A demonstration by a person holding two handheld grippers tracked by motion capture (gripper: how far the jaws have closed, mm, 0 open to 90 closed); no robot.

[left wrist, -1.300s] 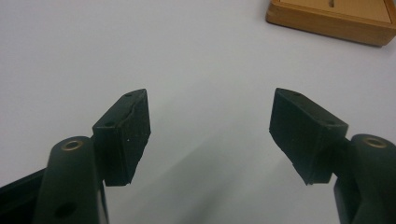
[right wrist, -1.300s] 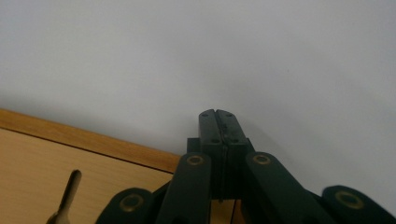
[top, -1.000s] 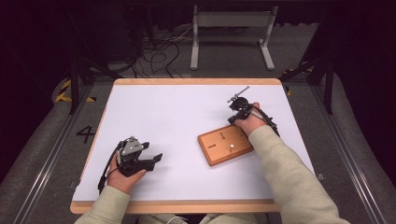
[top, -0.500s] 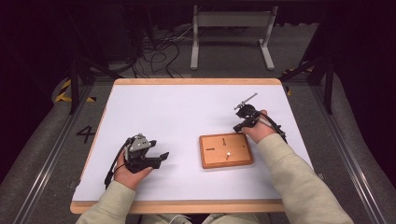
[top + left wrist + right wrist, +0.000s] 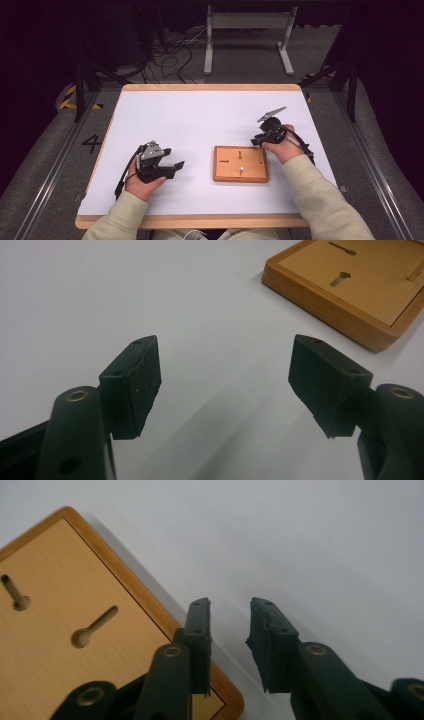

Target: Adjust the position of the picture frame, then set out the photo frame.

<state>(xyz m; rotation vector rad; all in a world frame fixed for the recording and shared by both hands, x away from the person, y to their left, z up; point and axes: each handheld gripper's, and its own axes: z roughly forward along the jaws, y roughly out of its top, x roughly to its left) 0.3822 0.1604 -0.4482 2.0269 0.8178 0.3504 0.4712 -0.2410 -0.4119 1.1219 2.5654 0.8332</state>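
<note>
On the left side of the table, the left gripper lies low over the white surface in the person's left hand. Its jaws stand wide apart and nothing is between them; in the left gripper view the two black pads frame only bare table. The wooden board is to the right of this gripper, near but apart from it, and in the left gripper view its corner sits ahead and to the right of the jaws.

The board lies flat in the front middle part of the table. It has a raised rim and three keyhole-shaped slots cut in its face.

At the right, the right gripper is just beside the far right corner of the board. Its jaws have just been opening and now stand a little apart, with nothing between them. In the right gripper view, one jaw is over the rim of the board and the other over the white table. I cannot tell if that jaw touches the rim.
</note>
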